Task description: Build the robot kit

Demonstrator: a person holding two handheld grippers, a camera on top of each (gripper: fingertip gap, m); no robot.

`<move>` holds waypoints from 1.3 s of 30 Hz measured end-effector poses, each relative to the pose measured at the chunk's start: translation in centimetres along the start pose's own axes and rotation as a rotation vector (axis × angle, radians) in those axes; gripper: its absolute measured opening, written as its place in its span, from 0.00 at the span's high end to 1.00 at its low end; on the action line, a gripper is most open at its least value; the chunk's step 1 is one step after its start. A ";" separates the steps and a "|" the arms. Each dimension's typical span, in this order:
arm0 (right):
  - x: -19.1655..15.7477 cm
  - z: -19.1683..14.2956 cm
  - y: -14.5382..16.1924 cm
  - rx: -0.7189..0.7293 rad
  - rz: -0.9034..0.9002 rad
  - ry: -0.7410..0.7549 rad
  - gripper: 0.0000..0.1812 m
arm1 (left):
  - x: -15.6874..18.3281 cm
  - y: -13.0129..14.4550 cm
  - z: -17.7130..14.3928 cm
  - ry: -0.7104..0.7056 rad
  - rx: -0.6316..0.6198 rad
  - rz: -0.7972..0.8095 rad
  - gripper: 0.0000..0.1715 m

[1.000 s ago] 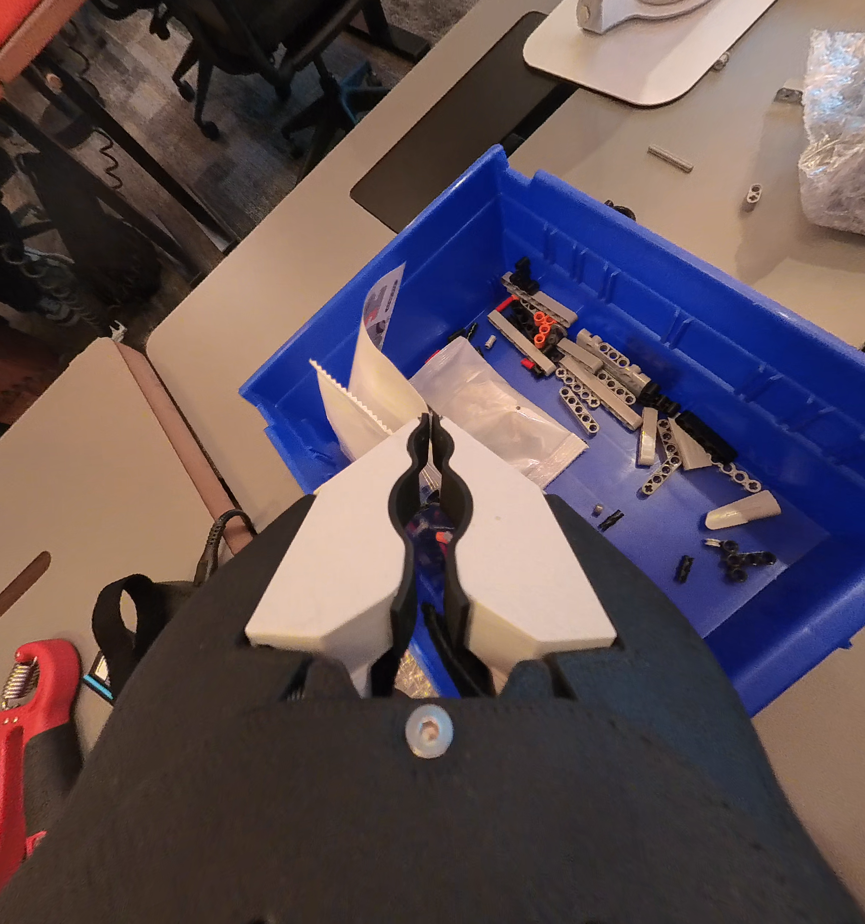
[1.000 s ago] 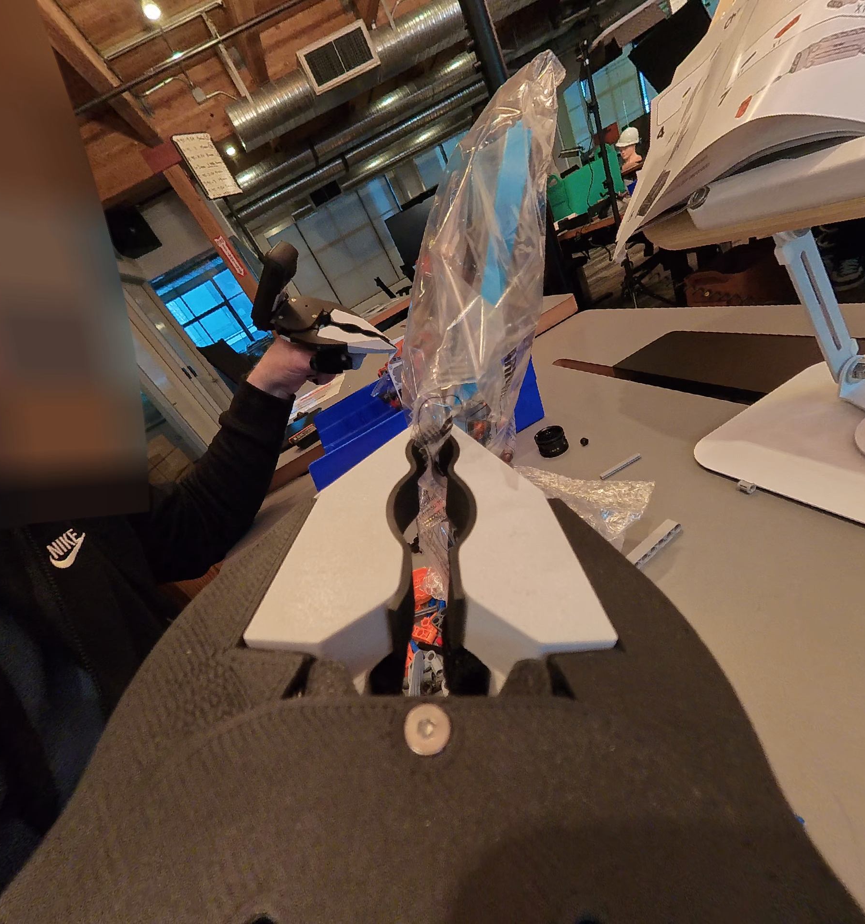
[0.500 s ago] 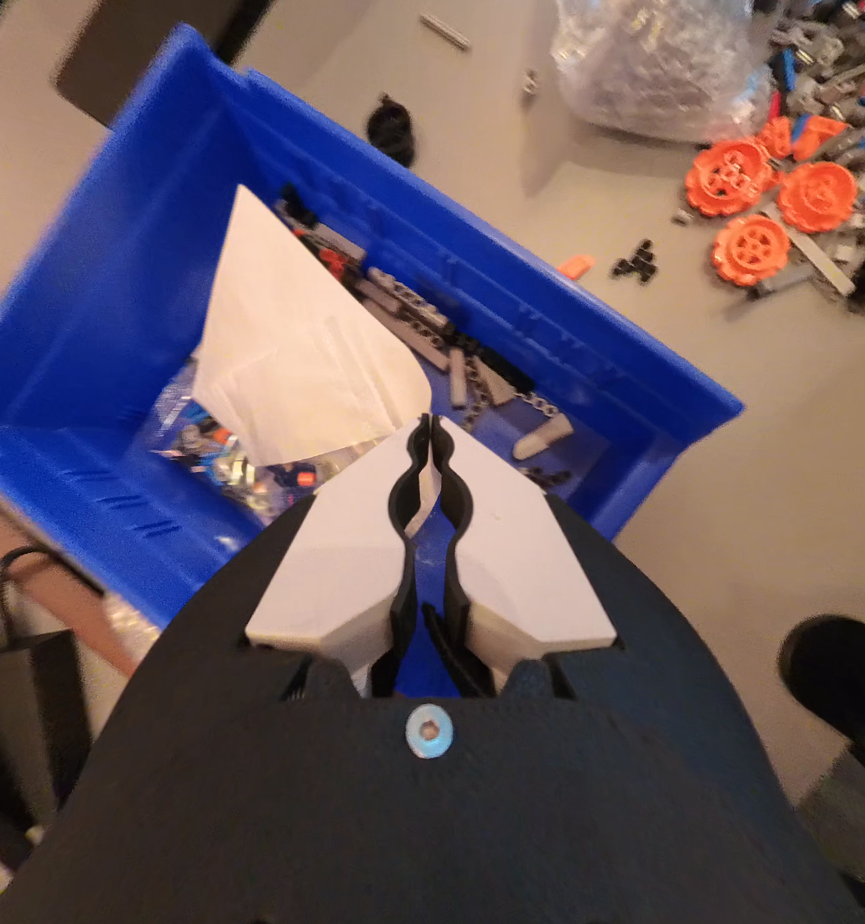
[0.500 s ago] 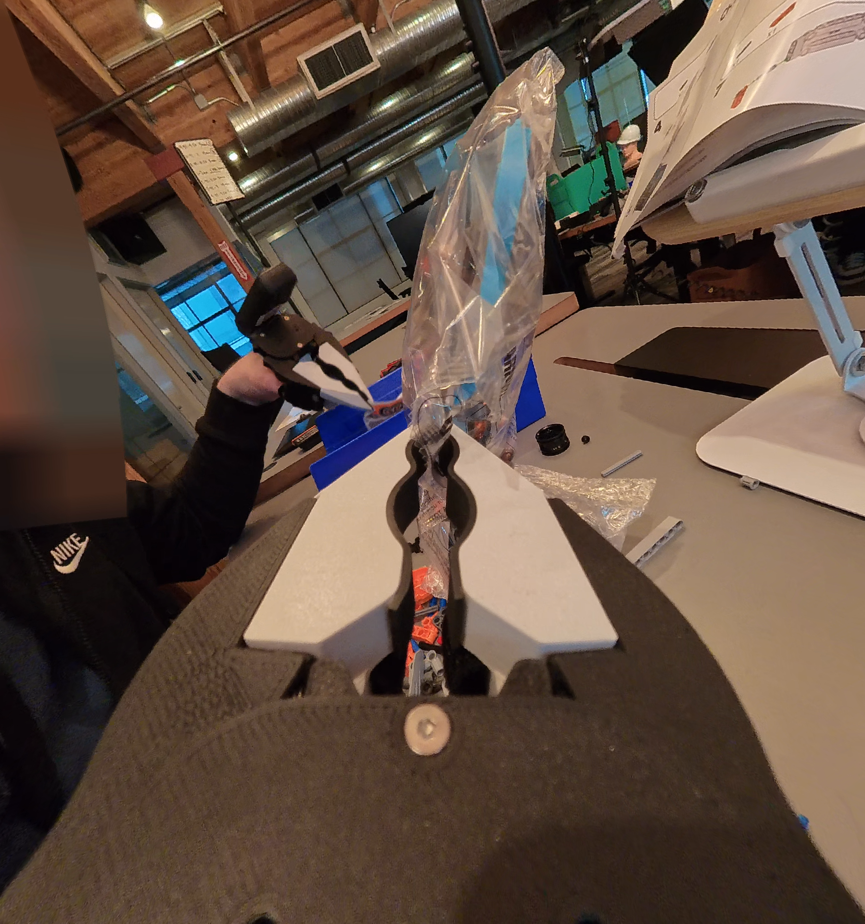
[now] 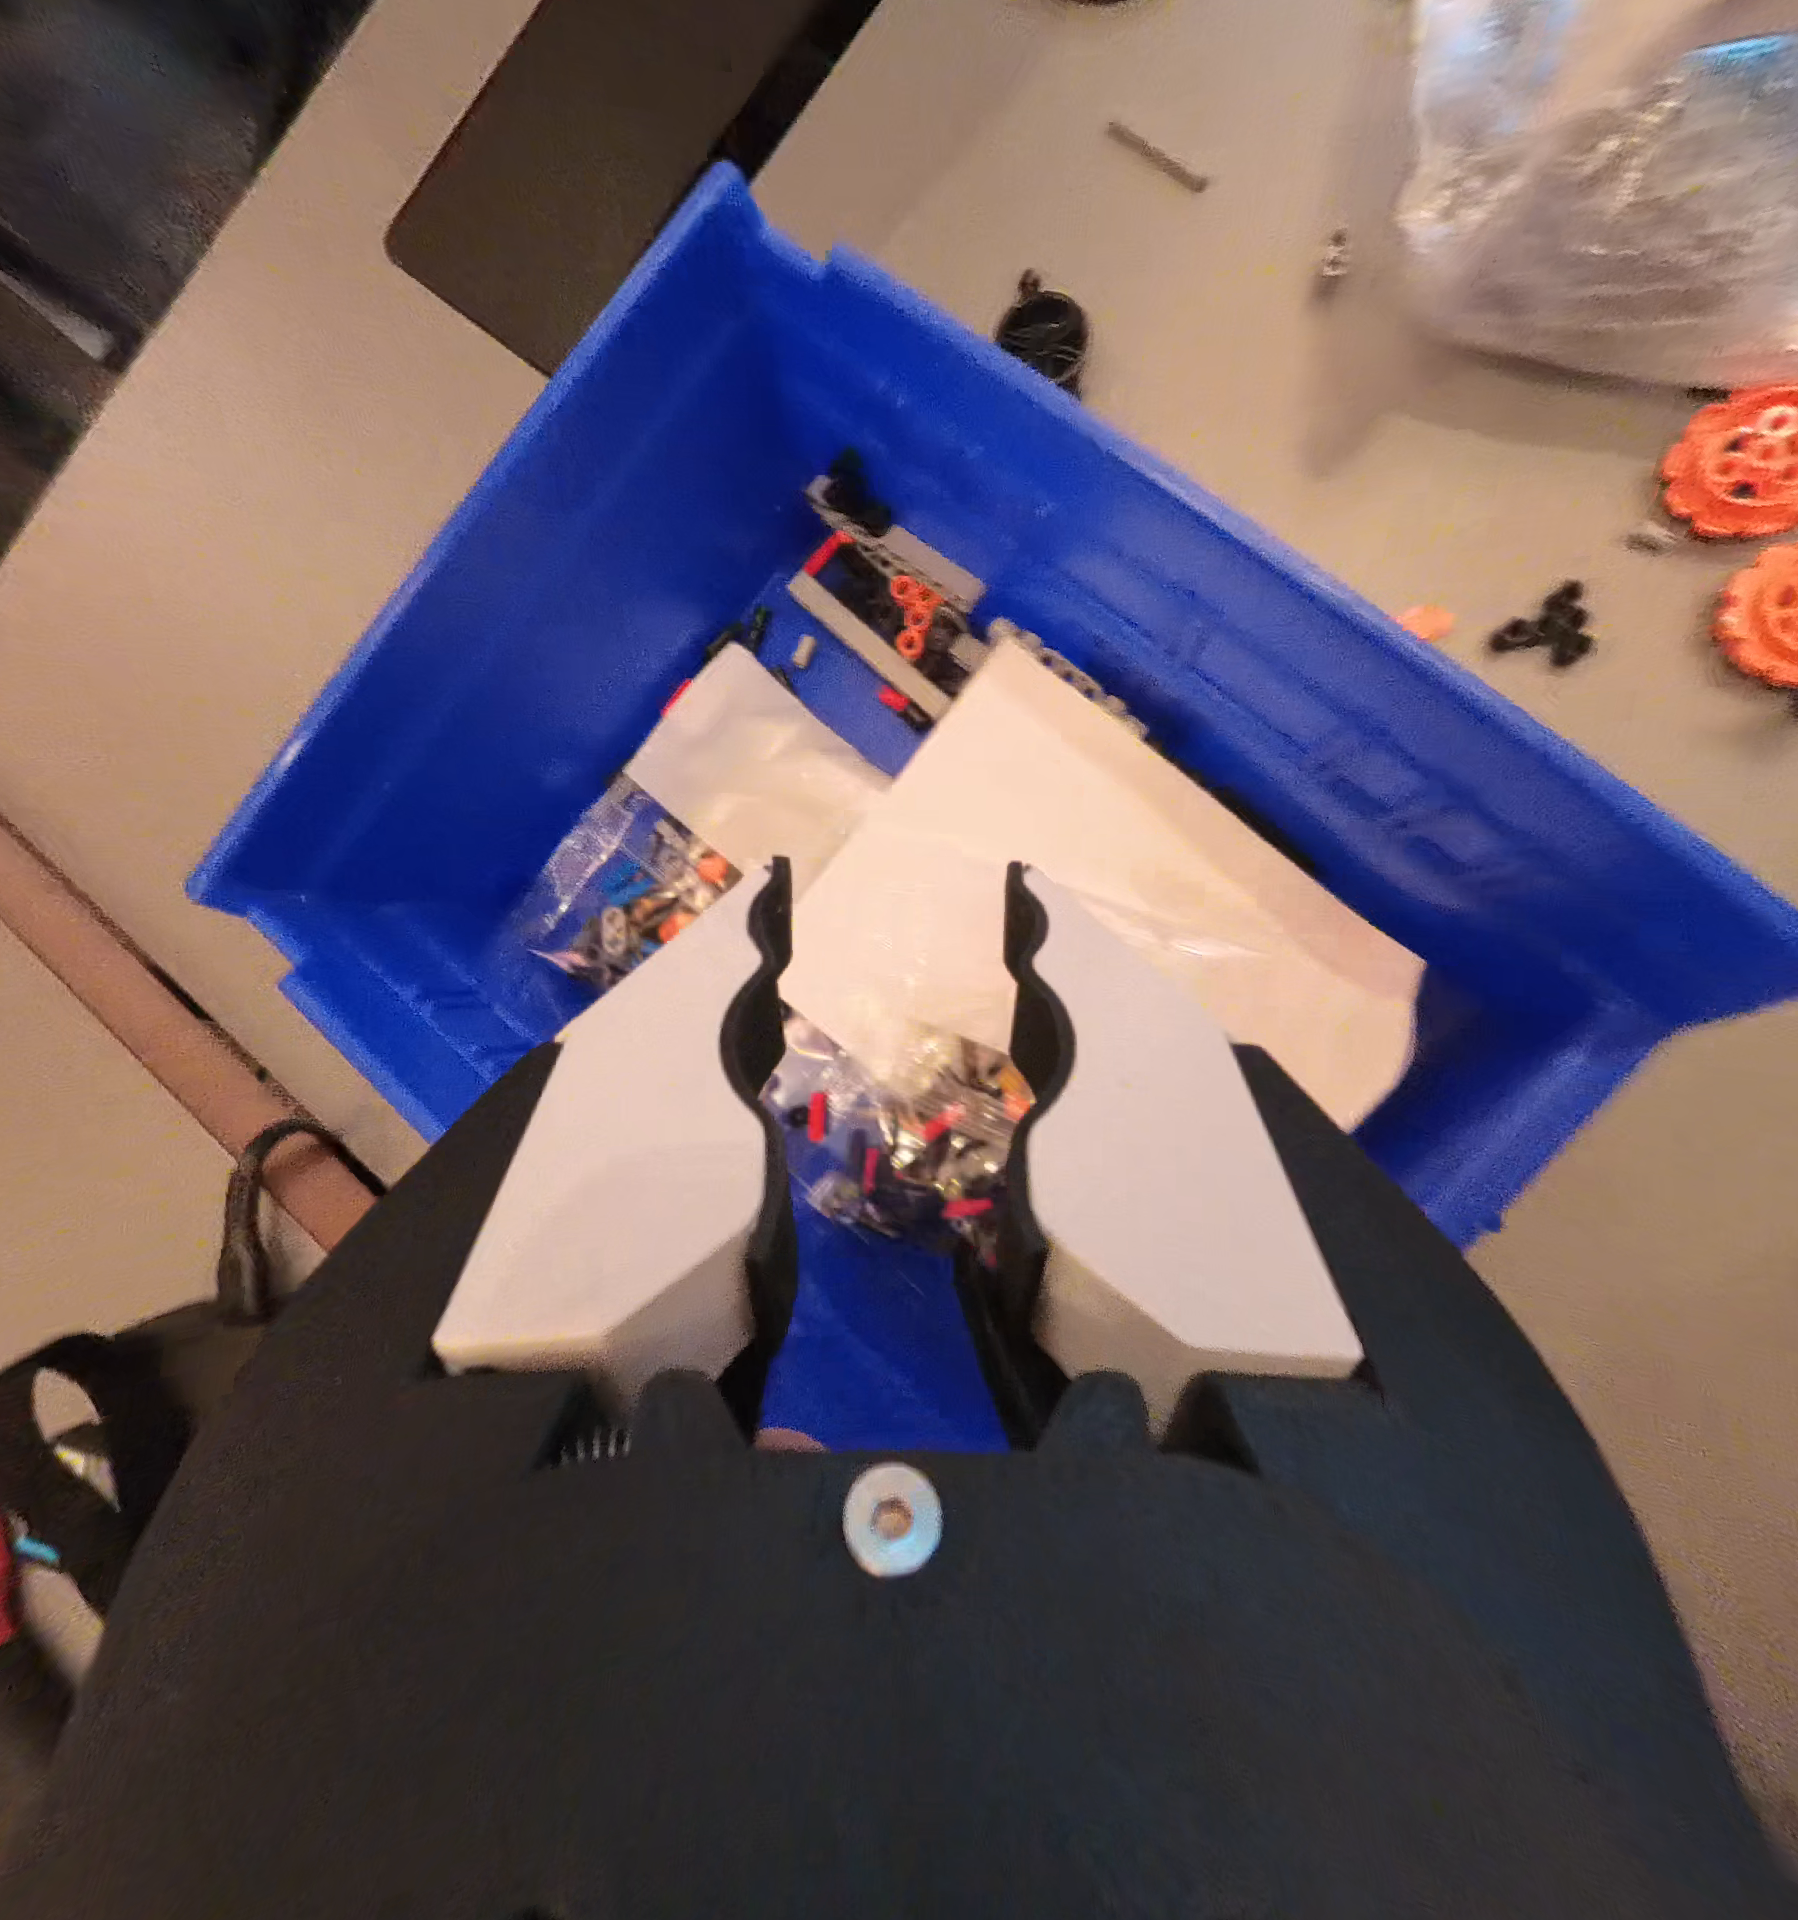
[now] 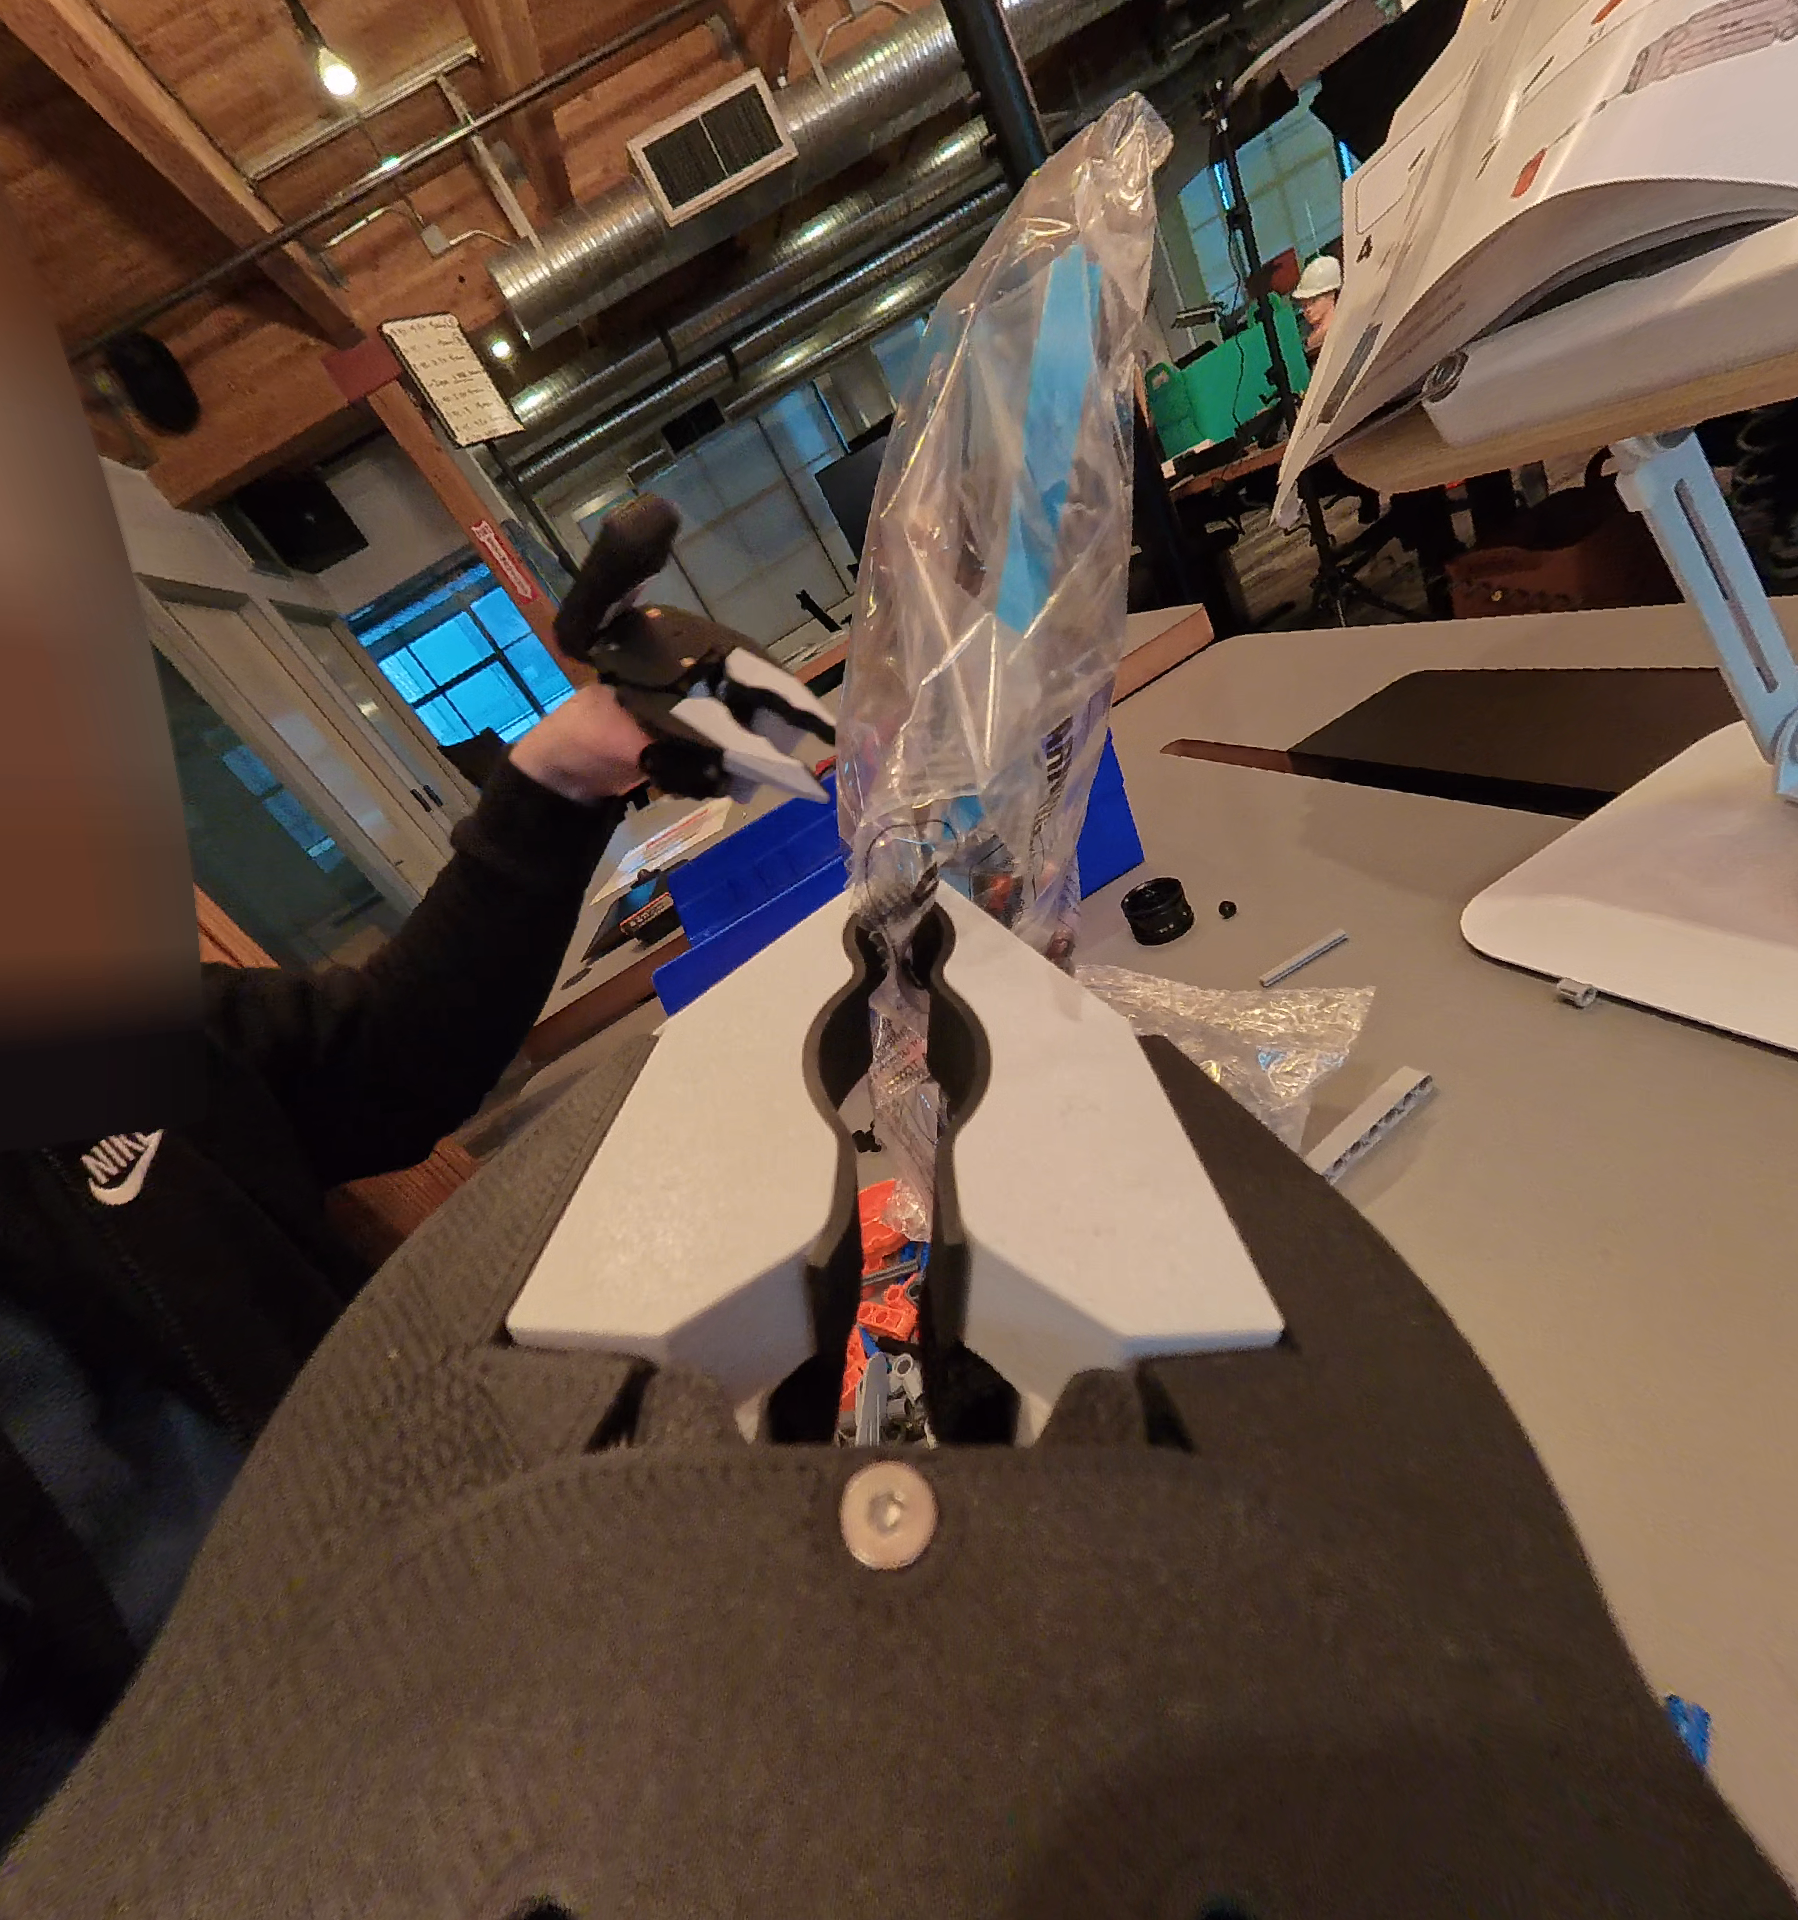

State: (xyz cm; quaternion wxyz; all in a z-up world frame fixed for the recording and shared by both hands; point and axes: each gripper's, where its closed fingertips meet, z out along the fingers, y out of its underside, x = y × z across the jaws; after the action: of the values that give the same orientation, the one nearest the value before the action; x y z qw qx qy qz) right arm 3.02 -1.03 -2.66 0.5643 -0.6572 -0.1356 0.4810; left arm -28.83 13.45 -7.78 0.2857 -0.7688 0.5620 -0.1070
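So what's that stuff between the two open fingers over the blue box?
In the left wrist view, the open left gripper frames a clear bag of small parts lying in the blue bin, partly under a white bag.

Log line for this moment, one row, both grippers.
left gripper: open, above blue bin | bin: white-topped parts bags | right gripper: shut on clear plastic bag, bag upright

Left black-and-white two-finger claw (image 5: 890,883) held aloft, pointing down, jaws apart; right black-and-white two-finger claw (image 6: 897,914) angled upward, jaws pinched together.
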 end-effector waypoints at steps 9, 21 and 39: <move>-0.1 0.1 0.1 0.000 0.003 -0.008 1.00 | -5.4 3.4 10.6 0.010 -0.428 0.069 0.73; -0.1 0.0 0.0 0.010 0.010 -0.017 1.00 | -4.5 3.4 11.6 0.109 -0.434 -0.033 0.93; -0.8 -0.1 -0.5 0.026 0.011 -0.034 1.00 | -6.2 -3.2 5.2 -0.209 -0.021 0.018 0.99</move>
State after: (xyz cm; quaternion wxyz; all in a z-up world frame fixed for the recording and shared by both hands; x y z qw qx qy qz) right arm 2.89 -1.45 -1.84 0.5675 -0.6423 -0.1353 0.4970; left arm -25.94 21.52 -9.24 0.3359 -0.7735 0.5372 -0.0177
